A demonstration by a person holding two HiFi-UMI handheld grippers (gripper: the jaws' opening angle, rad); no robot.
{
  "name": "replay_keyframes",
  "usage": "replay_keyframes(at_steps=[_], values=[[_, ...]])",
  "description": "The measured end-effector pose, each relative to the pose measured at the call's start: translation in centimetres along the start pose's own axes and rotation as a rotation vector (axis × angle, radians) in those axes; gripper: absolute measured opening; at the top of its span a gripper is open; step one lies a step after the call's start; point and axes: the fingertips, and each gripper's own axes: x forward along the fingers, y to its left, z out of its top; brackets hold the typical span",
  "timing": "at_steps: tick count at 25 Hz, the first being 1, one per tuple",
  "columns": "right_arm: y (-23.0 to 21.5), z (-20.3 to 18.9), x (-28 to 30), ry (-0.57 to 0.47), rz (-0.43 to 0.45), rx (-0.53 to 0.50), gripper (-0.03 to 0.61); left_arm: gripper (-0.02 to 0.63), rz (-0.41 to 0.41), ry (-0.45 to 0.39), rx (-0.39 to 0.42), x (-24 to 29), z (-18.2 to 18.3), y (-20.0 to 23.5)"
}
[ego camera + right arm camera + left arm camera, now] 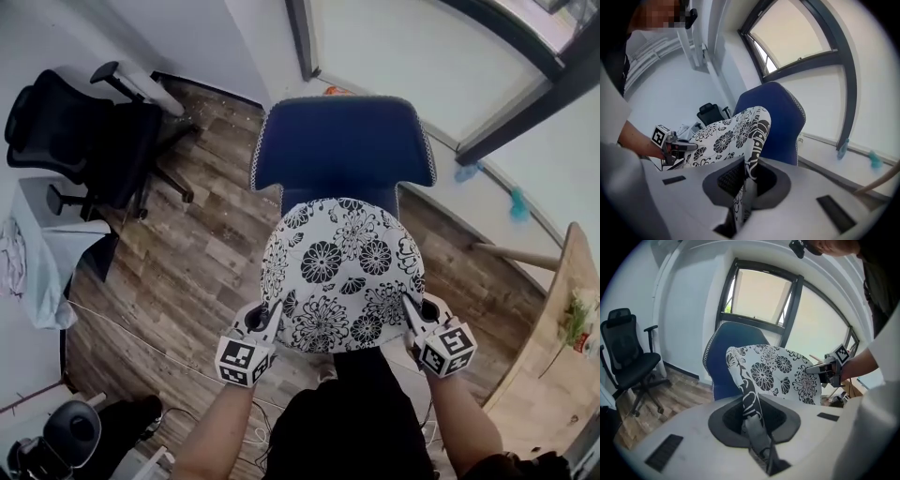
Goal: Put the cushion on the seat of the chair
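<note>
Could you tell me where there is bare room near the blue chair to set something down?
Bare wood floor lies between the blue chair and the black office chair. Its seat is hidden under the cushion. To the right, the wooden table crowds in.

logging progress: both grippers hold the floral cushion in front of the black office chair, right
No. Left gripper and right gripper do hold the cushion, but in front of the blue chair; the head view shows the black office chair apart at left.

We found no words, brands or numbers that we could read. The only printed signs were black-and-white square markers on the cubes of the left gripper (272, 317) and right gripper (410, 309).
</note>
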Motion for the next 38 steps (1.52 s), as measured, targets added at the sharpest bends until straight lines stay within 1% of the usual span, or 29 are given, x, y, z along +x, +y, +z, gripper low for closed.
replay_keyframes(at_steps=[5,8,12,19,24,27,31,38], values=[[0.3,-0.5,-0.2,0.004,-0.023,0.012,0.032,0.034,-0.024,-0.002,0.026,0.2,0.3,0.4],[1.0,-0.1,-0.5,0.021,-0.03,0.007,0.034,0.034,-0.038,0.006,0.028,0.1,0.6,0.4],[1.1,-0.4,-0.5,0.057,-0.035,0.003,0.034,0.034,-0.048,0.021,0.032,0.4,0.0,0.8],[1.4,-0.5,-0.1,0.097,-0.043,0.021,0.032,0.034,-0.054,0.038,-0.008,1.5,-0.6,1.2],[2.2,-0.5,0.1,0.122,-0.043,0.046,0.034,0.034,-0.077,0.067,-0.066,2.2,-1.3,0.9],[1.7,-0.7,0.7,0.141,-0.043,0.044,0.034,0.034,-0.068,0.083,-0.061,2.7,-1.8,1.3],[0.7,-1.6,0.8,0.169,-0.067,0.052,0.034,0.034,-0.068,0.097,-0.063,3.3,-2.5,2.0],[-0.9,-2.2,1.1,0.181,-0.109,0.108,0.034,0.034,-0.061,0.105,-0.06,3.8,-3.1,3.8]])
